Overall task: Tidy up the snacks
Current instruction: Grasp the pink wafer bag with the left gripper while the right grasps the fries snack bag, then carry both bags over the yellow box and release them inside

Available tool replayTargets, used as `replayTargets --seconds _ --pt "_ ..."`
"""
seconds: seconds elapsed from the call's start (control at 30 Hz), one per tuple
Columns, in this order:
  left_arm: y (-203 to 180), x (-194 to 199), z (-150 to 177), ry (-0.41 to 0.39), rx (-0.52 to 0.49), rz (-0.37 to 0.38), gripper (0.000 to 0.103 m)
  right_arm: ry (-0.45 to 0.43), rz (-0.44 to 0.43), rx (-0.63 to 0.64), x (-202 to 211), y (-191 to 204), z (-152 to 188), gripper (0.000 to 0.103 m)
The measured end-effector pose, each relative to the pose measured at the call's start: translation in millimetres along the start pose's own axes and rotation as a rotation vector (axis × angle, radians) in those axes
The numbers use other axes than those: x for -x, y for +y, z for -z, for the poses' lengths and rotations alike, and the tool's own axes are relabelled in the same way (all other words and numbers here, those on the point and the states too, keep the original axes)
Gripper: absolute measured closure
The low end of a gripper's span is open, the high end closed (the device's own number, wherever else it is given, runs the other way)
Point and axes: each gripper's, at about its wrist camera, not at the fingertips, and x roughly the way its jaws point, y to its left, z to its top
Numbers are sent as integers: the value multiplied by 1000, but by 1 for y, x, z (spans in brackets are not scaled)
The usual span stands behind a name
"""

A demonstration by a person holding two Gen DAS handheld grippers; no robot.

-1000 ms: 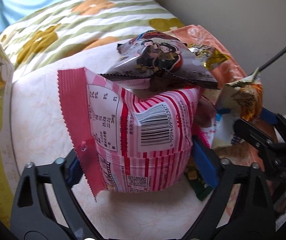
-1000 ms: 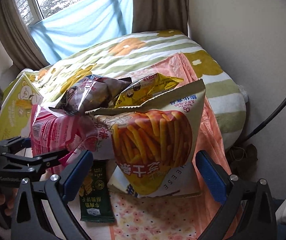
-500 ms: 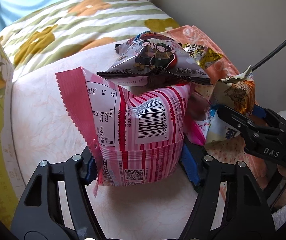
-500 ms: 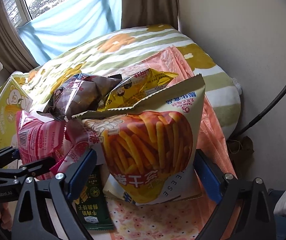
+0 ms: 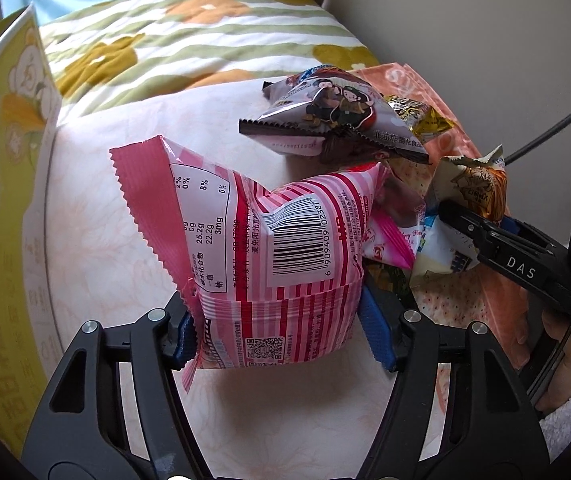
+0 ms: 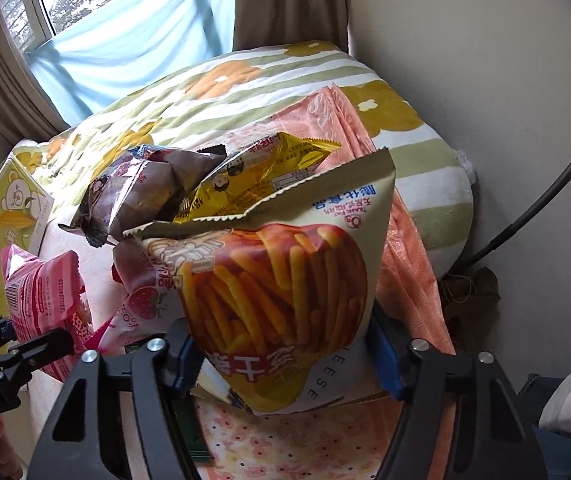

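left gripper (image 5: 287,332): blue fingers (image 5: 377,332) pressed on both sides of the pink striped snack bag (image 5: 277,248), low on the pack, barcode side facing cam. bag upright, its base just over the pale floral sheet (image 5: 97,248); can't tell if base touches. jaws closed in on it during the last sec, little change in the final stretch.

right gripper (image 6: 285,354): fingers (image 6: 383,354) clamped on the lower part of the fries bag (image 6: 285,280), print upside down, top seam pointing away from cam. jaws have just been closing, bag between them & pads now on it. bag bottom sits over orange flower-print cloth (image 6: 285,448) w/ a flat pale packet just under it.

rest of pile, right cam: brown cartoon bag (image 6: 141,192) & yellow packet (image 6: 261,168) behind the fries bag, touching each other; strawberry-print packet (image 6: 141,304) to the left of the fries bag, touching it; dark green sachet (image 6: 191,432) flat under the left finger. pink bag seen again at far left, apart from the pile w/ a bit of sheet between.

left cam: brown cartoon bag (image 5: 325,116) behind pink bag, well above the sheet on the pile; right gripper at right edge gripping the fries bag, hand (image 5: 557,356) in white fuzzy sleeve on its handle.

yellow-green carton (image 5: 1,208) stands at the left edge, beside the sheet. striped flower blanket (image 5: 189,36) at back, wall on the right.
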Motion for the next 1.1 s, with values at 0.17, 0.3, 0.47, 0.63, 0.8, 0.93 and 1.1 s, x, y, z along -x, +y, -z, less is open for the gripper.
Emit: replayTargets --seconds 0.17,0.3,0.47,0.63,0.8,0.93,1.1 --pt "-1 7 3 -12 29 -1 40 4 -24 14 4 1 2 49" --pt "-6 17 0 -40 34 -12 40 0 -41 37 16 3 3 53" --pt "-12 46 -5 -99 73 -21 40 -16 -86 65 43 9 1 53" --pt "-19 84 -5 -173 94 -42 40 -57 -142 113 79 18 -5 53" --pt "-10 125 -3 -230 146 -47 40 -80 -208 158 107 39 -9 53" --pt "2 163 -1 -294 179 -91 40 -99 -280 213 121 70 -15 53" --pt "35 210 0 -368 215 -152 39 -142 -359 292 138 122 -25 53"
